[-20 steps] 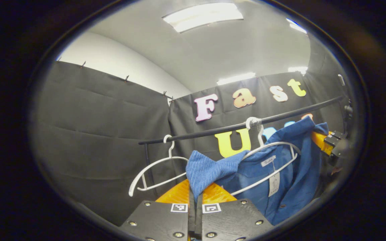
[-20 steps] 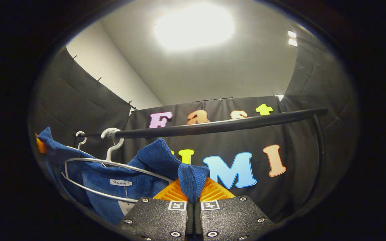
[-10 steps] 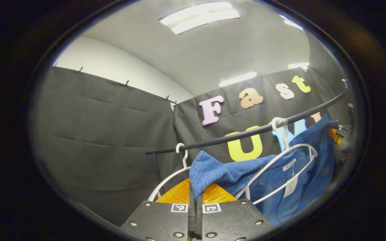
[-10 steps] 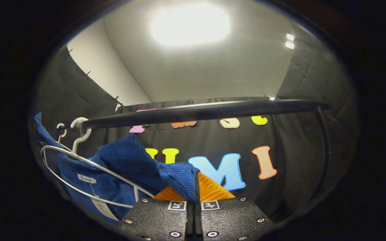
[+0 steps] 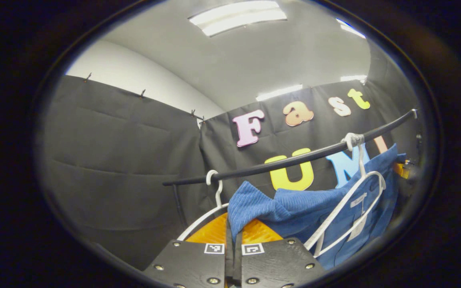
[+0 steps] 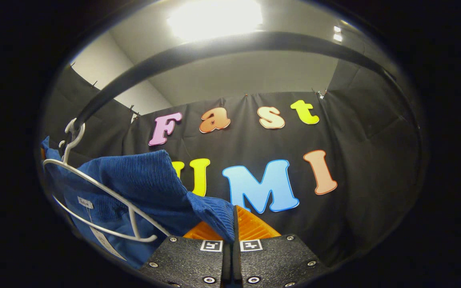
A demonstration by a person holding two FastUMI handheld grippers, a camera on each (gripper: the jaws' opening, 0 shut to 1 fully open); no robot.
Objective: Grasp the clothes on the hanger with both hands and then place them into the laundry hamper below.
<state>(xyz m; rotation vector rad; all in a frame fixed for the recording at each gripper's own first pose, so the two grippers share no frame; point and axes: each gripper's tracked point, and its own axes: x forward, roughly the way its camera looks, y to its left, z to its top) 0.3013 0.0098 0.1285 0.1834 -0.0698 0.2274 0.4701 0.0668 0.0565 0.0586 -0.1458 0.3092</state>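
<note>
A blue ribbed garment [image 5: 294, 208] is stretched between both grippers. My left gripper [image 5: 233, 234] is shut on one edge of it. A white hanger [image 5: 354, 208] hangs from the black rail [image 5: 294, 160] with its wire loop lying in front of the cloth. In the right gripper view the same blue garment [image 6: 142, 188] runs from the left down into my right gripper [image 6: 232, 228], which is shut on a folded edge. That white hanger [image 6: 106, 196] lies across the cloth, hooked on the black rail [image 6: 198, 48] now arching overhead. The other gripper [image 5: 401, 169] peeks out past the garment's far side.
A second, bare white hanger [image 5: 210, 204] hangs on the rail just left of my left gripper. The rail's upright post [image 5: 178, 204] stands at its left end. Black cloth walls close off the back and sides.
The right gripper has sunk below the rail, which now arches high overhead. The garment has slid further off the hanger and is pulled more taut between the grippers.
</note>
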